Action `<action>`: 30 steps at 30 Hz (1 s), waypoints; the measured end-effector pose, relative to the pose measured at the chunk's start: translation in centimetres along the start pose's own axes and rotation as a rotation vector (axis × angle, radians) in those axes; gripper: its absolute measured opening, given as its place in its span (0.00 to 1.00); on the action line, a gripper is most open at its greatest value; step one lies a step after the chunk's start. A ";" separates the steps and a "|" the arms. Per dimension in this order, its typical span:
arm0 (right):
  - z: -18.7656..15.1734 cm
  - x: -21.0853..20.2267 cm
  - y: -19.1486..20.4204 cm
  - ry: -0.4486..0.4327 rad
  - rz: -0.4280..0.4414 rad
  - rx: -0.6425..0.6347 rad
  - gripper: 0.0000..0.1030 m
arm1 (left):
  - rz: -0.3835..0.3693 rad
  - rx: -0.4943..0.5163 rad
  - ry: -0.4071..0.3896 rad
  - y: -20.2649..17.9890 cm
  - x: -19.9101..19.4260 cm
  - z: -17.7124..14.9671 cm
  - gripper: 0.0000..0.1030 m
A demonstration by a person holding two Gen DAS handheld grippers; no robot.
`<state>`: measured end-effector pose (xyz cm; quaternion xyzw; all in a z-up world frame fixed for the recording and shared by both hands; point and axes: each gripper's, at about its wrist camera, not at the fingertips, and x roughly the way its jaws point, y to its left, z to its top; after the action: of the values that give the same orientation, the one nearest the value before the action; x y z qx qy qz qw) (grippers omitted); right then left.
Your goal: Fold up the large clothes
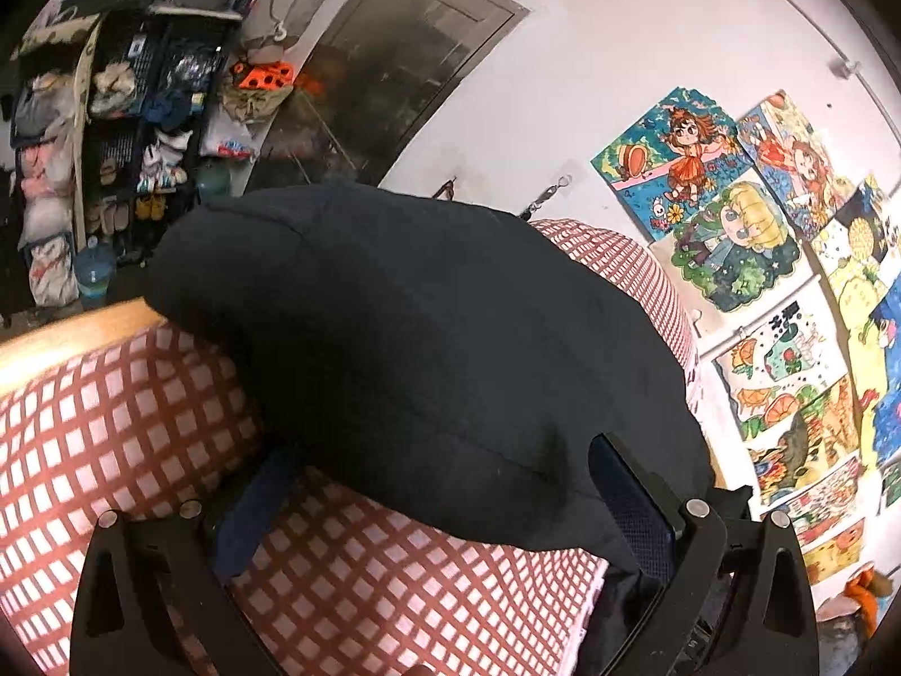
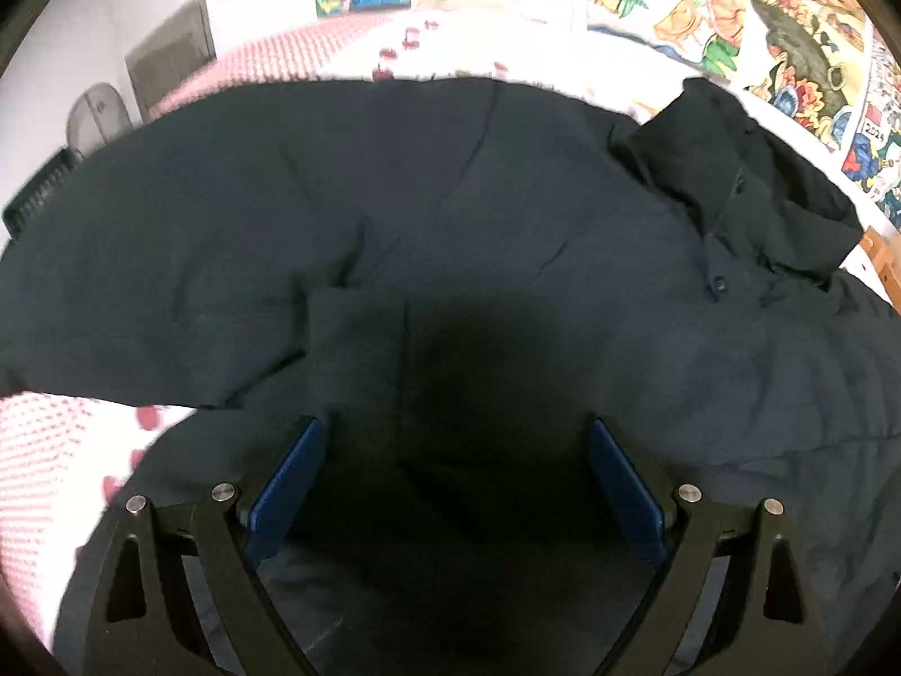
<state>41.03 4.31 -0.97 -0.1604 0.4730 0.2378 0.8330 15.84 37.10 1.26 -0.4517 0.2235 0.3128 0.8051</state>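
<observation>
Left tongs (image 1: 445,484): jaws wide apart, nothing pinched; left pad (image 1: 248,512) sits over the red-and-white checked sheet (image 1: 366,580), right pad (image 1: 636,501) right at the near edge of the dark shirt (image 1: 416,338), looks like touching it but can't confirm. Shirt lies ahead of these tongs and a bit to the right, bulging up as a dark mound on the bed. Wooden bed rail (image 1: 73,332) off to the left of the tongs, cluttered shelves (image 1: 124,129) well beyond it, grey door (image 1: 405,73) ahead past the shirt, kids' drawings (image 1: 749,214) on the wall to the right. Right tongs (image 2: 453,479): jaws also wide, blue pads (image 2: 284,490) either side of open cloth, gripping nothing. Shirt spreads directly under and ahead of them, fills most of the view; pic is motion-blurred. Collar w/ button placket (image 2: 726,191) ahead-right of the tongs, checked sheet showing to their left and beyond the far shirt edge, drawings along the wall past that.
</observation>
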 end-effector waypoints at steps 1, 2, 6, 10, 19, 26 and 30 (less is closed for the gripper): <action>-0.2 0.7 0.1 0.009 -0.006 -0.004 0.89 | 0.006 0.008 -0.008 0.0 -0.1 0.2 0.98; -0.3 1.1 0.3 0.010 -0.009 -0.003 0.89 | 0.022 0.013 -0.024 0.0 -0.2 0.3 0.91; -1.2 2.1 0.3 -0.006 -0.015 0.002 0.94 | 0.057 0.033 -0.075 1.1 -1.3 0.6 0.57; -1.7 2.0 0.1 -0.024 -0.011 0.002 0.95 | 0.061 0.051 -0.096 1.1 -1.5 1.0 0.31; -1.9 -6.5 -3.3 -0.163 0.102 0.092 0.95 | -0.030 0.412 -0.351 -7.4 -8.0 -0.9 0.09; -3.8 -13.5 -9.1 -0.337 0.227 0.274 0.95 | -0.298 0.660 -0.386 -15.6 -13.5 -5.4 0.09; -5.8 -15.1 -11.8 -0.369 0.276 0.352 0.95 | -0.427 0.763 -0.302 -19.2 -14.7 -8.7 0.08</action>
<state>36.78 -12.08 9.66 0.0983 0.3649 0.2882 0.8798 18.36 17.50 17.69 -0.1086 0.1049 0.0975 0.9837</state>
